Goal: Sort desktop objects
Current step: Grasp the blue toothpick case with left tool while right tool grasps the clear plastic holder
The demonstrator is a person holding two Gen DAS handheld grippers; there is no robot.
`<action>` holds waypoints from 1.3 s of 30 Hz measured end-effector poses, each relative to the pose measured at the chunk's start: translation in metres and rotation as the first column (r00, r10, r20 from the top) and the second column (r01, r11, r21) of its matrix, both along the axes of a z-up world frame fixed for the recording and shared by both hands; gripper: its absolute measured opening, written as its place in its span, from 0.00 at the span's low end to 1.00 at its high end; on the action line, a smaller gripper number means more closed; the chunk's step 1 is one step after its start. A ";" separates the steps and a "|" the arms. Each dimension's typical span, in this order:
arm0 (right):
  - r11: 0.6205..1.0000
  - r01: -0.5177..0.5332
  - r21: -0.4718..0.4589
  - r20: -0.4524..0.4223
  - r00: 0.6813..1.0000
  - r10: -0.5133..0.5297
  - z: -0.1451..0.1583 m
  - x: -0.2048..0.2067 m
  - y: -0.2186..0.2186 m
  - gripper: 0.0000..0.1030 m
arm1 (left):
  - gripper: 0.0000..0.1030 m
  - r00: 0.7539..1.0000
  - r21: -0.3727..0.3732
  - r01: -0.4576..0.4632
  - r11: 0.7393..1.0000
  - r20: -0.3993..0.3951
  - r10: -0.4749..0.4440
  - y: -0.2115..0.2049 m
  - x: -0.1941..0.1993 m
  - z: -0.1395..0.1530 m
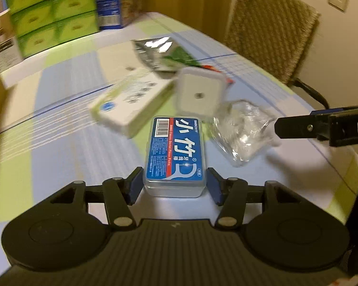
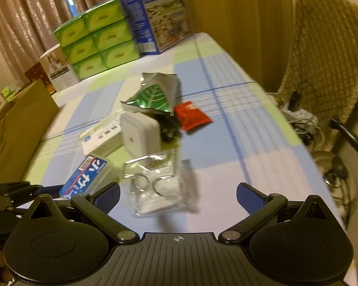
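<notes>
Two grippers work over a table spread with a blue, green and white checked cloth (image 2: 226,143). The left gripper (image 1: 175,186) has its blue-padded fingers spread on either side of the near end of a clear plastic floss-pick box with a blue label (image 1: 175,152); narrow gaps show at both pads, so the box lies flat on the cloth, not clasped. The right gripper (image 2: 177,197) is wide apart and holds nothing; a crumpled clear plastic bag with metal rings inside (image 2: 158,183) lies between and just beyond its fingertips, and whether either pad touches the bag cannot be told.

In the right wrist view the floss-pick box (image 2: 87,177) sits left of the bag, with the left gripper's black finger reaching in from the left edge. Just beyond the bag stands a white rounded square plastic case (image 2: 140,135), tilted on edge. To its left lies a flat white and green cardboard box (image 2: 100,138). Farther off is an opened silver and green foil pouch (image 2: 155,95), and right of it a small red sachet (image 2: 192,116).

At the table's far end are stacked green tissue boxes (image 2: 95,38) and a tall blue printed carton (image 2: 160,14). A brown cardboard box (image 2: 19,124) stands at the left, and a woven beige chair (image 2: 327,59) at the right.
</notes>
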State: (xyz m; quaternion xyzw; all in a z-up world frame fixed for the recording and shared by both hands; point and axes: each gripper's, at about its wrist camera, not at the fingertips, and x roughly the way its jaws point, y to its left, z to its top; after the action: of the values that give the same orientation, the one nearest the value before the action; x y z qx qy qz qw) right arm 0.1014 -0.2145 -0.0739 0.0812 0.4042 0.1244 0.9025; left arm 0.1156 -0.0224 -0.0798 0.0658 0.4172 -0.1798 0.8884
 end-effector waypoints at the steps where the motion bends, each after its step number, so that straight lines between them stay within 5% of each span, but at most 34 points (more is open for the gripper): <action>1: 1.000 -0.010 -0.014 0.005 1.000 0.010 -0.001 0.003 0.006 0.98 | 0.50 1.000 0.001 -0.013 1.000 0.002 0.013 0.007 0.000 0.000; 11: 0.975 -0.092 -0.201 0.037 0.994 0.102 -0.025 0.027 0.055 0.96 | 0.59 0.998 -0.059 -0.053 0.997 0.038 0.055 0.034 -0.001 0.007; 14: 0.968 -0.111 -0.225 0.035 0.992 0.122 -0.031 0.029 0.058 0.74 | 0.61 0.998 -0.070 -0.045 0.997 0.042 0.048 0.035 -0.001 0.005; 17: 0.966 -0.111 -0.235 0.039 0.992 0.124 -0.033 0.027 0.055 0.63 | 0.63 0.998 -0.065 -0.041 0.997 0.045 0.044 0.033 0.001 0.003; 27: 0.980 -0.040 -0.195 0.028 0.999 0.046 -0.027 -0.002 0.030 0.61 | 0.65 0.999 -0.043 -0.031 0.999 0.037 0.033 0.025 0.018 -0.010; 30: 0.981 -0.033 -0.190 0.023 0.999 0.038 -0.025 -0.009 0.026 0.61 | 0.61 0.999 -0.027 -0.028 0.999 0.045 0.029 0.020 0.022 -0.011; 31: 0.982 -0.032 -0.187 0.022 0.999 0.036 -0.023 -0.011 0.025 0.61 | 0.50 0.999 -0.019 -0.027 0.999 0.045 0.028 0.018 0.022 -0.011; 39: 0.985 -0.033 -0.171 0.036 0.999 0.040 -0.009 -0.035 0.023 0.61 | 0.50 0.998 -0.018 -0.061 0.998 0.026 0.061 0.017 -0.004 -0.004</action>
State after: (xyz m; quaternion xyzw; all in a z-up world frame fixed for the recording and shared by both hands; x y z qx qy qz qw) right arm 0.0666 -0.1919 -0.0830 -0.0061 0.3970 0.1076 0.9115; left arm 0.1119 -0.0059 -0.0839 0.0475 0.4058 -0.1553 0.8994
